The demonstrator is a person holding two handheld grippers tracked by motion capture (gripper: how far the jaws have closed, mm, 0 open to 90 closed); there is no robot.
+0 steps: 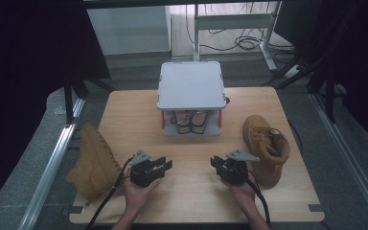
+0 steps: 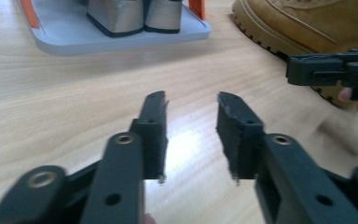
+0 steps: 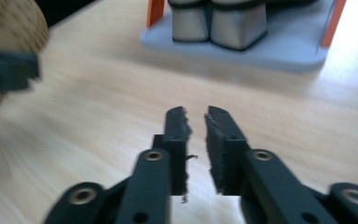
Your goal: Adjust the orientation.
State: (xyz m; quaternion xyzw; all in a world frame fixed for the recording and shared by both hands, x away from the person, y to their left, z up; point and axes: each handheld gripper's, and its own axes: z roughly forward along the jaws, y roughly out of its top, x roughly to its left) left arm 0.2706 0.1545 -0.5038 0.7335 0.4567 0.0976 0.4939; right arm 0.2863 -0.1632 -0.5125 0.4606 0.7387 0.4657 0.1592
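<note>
Currently, both tongs are held low over the wooden counter [image 1: 191,191], near its front edge, and their tips are turned toward each other with bare wood between them. The left tongs [image 1: 166,165] are seen open: in the left gripper view a clear gap is left between the two black pads [image 2: 154,135], and nothing is held there. The right tongs [image 1: 214,162] are also parted, but only by a narrow gap, as is seen in the right gripper view, where only the wood is found between the pads [image 3: 177,140]. No object is gripped by either of them.

Outside the left tongs, at the left edge of the counter, a tan boot [image 1: 95,160] is placed; it seems to hang partly over that edge. Outside the right tongs, just beside the hand that carries them, a second tan boot [image 1: 267,148] is found, with its toe directed away from the person. In the left gripper view this second boot [image 2: 307,23] is seen right behind the tips of the right tongs [image 2: 293,70].

Beyond both tongs, and about midway between them, a small grey rack [image 1: 190,86] with orange posts stands on the counter. On its lower shelf a pair of heeled shoes [image 1: 191,122] is kept.
</note>
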